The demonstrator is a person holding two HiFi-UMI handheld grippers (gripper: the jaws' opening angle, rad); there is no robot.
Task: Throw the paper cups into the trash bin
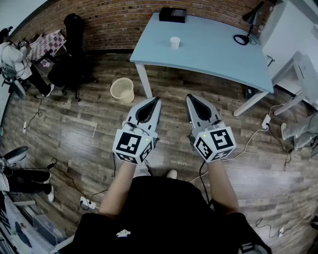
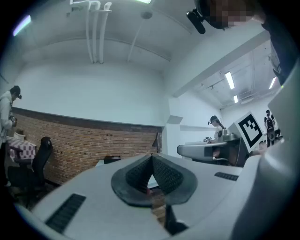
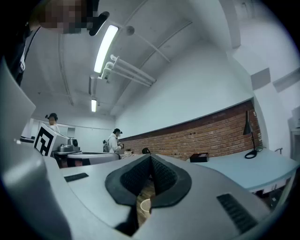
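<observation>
A white paper cup point(image 1: 175, 42) stands upright on the light blue table point(image 1: 208, 49), far from both grippers. A cream mesh trash bin point(image 1: 122, 90) sits on the wooden floor beside the table's left leg. My left gripper point(image 1: 155, 100) and right gripper point(image 1: 190, 97) are held side by side at waist height, pointing level toward the table. Both are shut with nothing between the pads, as the left gripper point(image 2: 152, 157) and right gripper point(image 3: 151, 157) show in their own views. Under the right jaws a pale round rim point(image 3: 145, 205) shows on the floor; I cannot tell what it is.
A black box point(image 1: 173, 15) and a black desk lamp point(image 1: 248, 25) are on the table's far side. A black office chair point(image 1: 72, 59) stands at the left. Cables and a power strip point(image 1: 266, 121) lie on the floor. People stand at the left edge point(image 1: 15, 59).
</observation>
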